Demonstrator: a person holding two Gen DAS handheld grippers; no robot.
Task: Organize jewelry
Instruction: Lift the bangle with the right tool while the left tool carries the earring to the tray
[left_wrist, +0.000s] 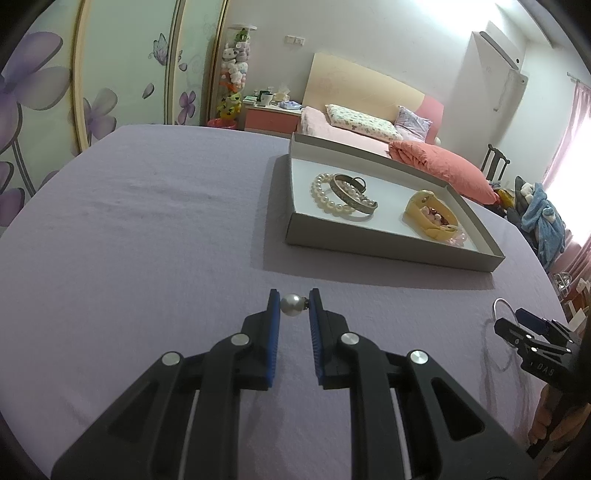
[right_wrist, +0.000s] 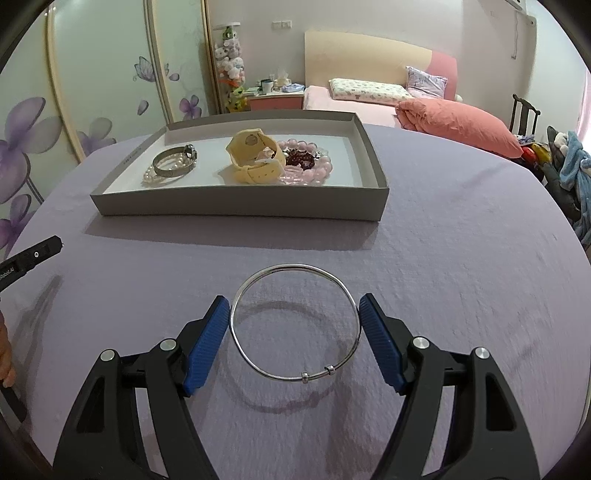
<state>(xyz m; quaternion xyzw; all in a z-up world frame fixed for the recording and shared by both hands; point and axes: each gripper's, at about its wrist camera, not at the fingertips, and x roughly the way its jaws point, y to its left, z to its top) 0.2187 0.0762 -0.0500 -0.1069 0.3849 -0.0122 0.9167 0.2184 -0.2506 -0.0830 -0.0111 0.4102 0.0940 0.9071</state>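
My left gripper (left_wrist: 294, 303) is shut on a pearl earring (left_wrist: 290, 304), held just above the purple cloth. My right gripper (right_wrist: 294, 310) is shut on a thin silver bangle (right_wrist: 295, 321), gripped across its width and lifted above the cloth, with its shadow below. The right gripper and bangle also show in the left wrist view (left_wrist: 524, 325). A grey shallow box (right_wrist: 236, 208) lies ahead; it holds a pearl bracelet (left_wrist: 332, 195), a metal band (right_wrist: 173, 166), a yellow watch (right_wrist: 255, 158) and pink and dark red bead bracelets (right_wrist: 314, 162).
The purple cloth (left_wrist: 147, 229) covers the table. Beyond its far edge are a bed with pillows (right_wrist: 369, 92), a bedside stand (right_wrist: 275, 99), a floral wardrobe (right_wrist: 92, 74) and a chair with clothes (right_wrist: 565, 162) at the right.
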